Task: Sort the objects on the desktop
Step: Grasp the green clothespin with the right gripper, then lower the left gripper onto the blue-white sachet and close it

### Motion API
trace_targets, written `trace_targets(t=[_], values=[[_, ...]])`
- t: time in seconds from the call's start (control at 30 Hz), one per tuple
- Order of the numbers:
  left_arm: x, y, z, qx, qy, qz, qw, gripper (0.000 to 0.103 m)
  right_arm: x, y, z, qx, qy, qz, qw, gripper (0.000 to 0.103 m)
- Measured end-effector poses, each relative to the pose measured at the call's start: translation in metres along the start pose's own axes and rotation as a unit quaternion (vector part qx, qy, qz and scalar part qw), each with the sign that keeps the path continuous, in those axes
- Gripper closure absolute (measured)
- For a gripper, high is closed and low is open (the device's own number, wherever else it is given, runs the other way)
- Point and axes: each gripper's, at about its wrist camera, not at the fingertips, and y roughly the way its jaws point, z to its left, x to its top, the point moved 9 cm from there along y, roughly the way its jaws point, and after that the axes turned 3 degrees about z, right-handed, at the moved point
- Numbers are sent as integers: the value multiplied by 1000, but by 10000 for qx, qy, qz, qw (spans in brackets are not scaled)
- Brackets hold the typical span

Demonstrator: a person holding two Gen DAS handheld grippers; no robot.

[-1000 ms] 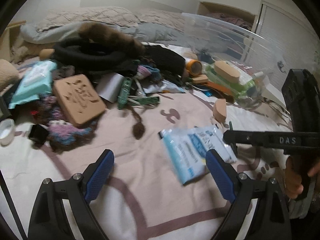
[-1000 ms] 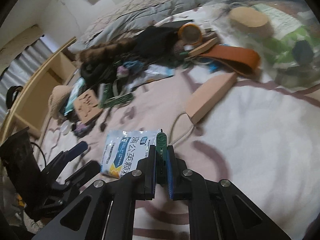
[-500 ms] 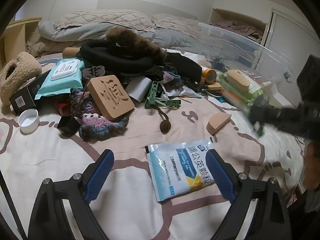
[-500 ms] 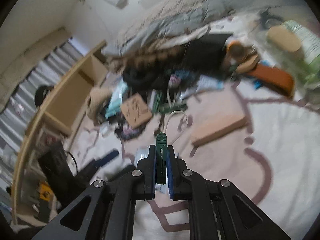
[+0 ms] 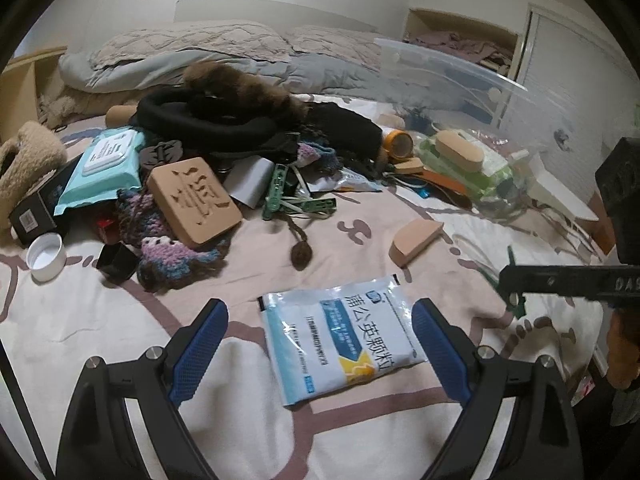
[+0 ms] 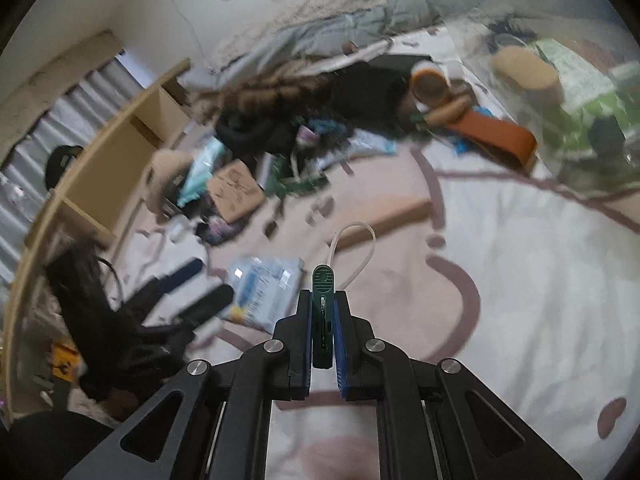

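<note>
Bed cluttered | right gripper (image 6: 323, 322) jaws clamped green clothespin (image 6: 322, 312) | left gripper (image 5: 320, 344) jaws open over sachet (image 5: 340, 334) | risk: thin grip, clothespin could slip

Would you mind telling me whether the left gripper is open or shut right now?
Open. The left gripper has its blue-padded fingers spread wide apart, one on either side of the white-and-blue sachet lying flat on the blanket, touching nothing.
</note>
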Motion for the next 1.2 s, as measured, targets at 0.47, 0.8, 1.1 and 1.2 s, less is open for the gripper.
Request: trace_targets(t=[0.47,0.8,1.1,1.2], values=[[6,16,-19,178,-42,374,9991,0,-13,23,-38,-222,508,116,9984,93],[-14,46,-20,982,233,891,9909,0,-18,28,-40,-124,467,92,9988,93],[-24,43,17,913,-780,1057,9871,0,-19,28,-41,-56,524,112,9985,93],[-25,45,19,854,-868,1080,9867,0,-19,28,-42,-43,530,115,9985,93]])
